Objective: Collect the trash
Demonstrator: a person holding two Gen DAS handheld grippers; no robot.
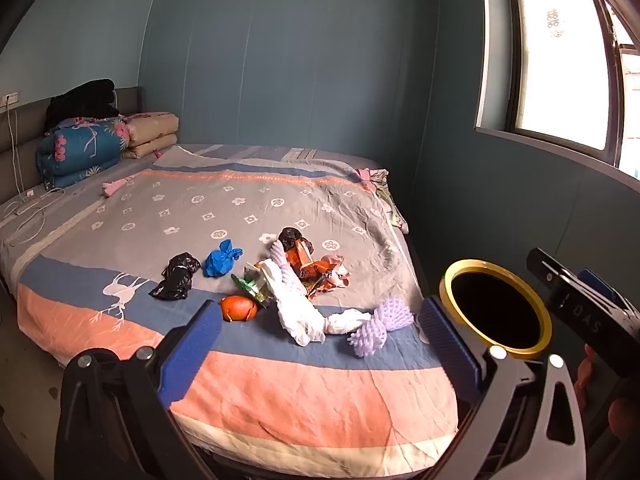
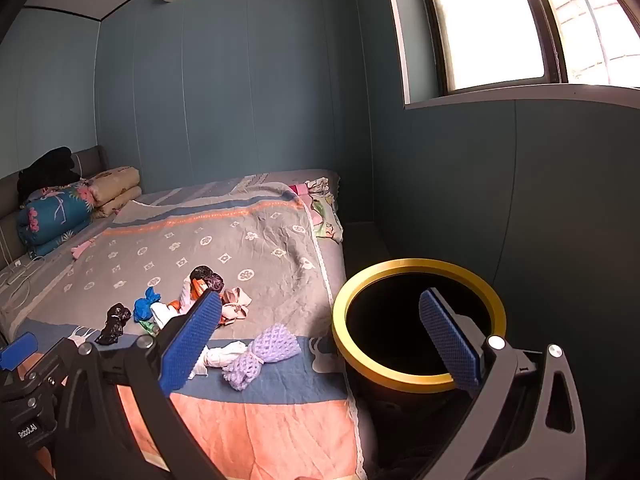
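The inside of the gold-rimmed bin [image 2: 416,380] is too dark to see any contents. Both tools, left tool [image 1: 324,336] and right tool [image 2: 324,336], stand open and empty, while the trash pile [image 1: 296,276] lies on the bed [image 1: 280,392] beside the bin.

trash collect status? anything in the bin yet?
Done: nothing visible; the gold-rimmed bin interior is too dark to tell. In hand: nothing, left gripper and right gripper both open and empty. Left: the whole pile on the bed: purple foam net, white bag, orange peel, blue bag, black bag, wrappers.
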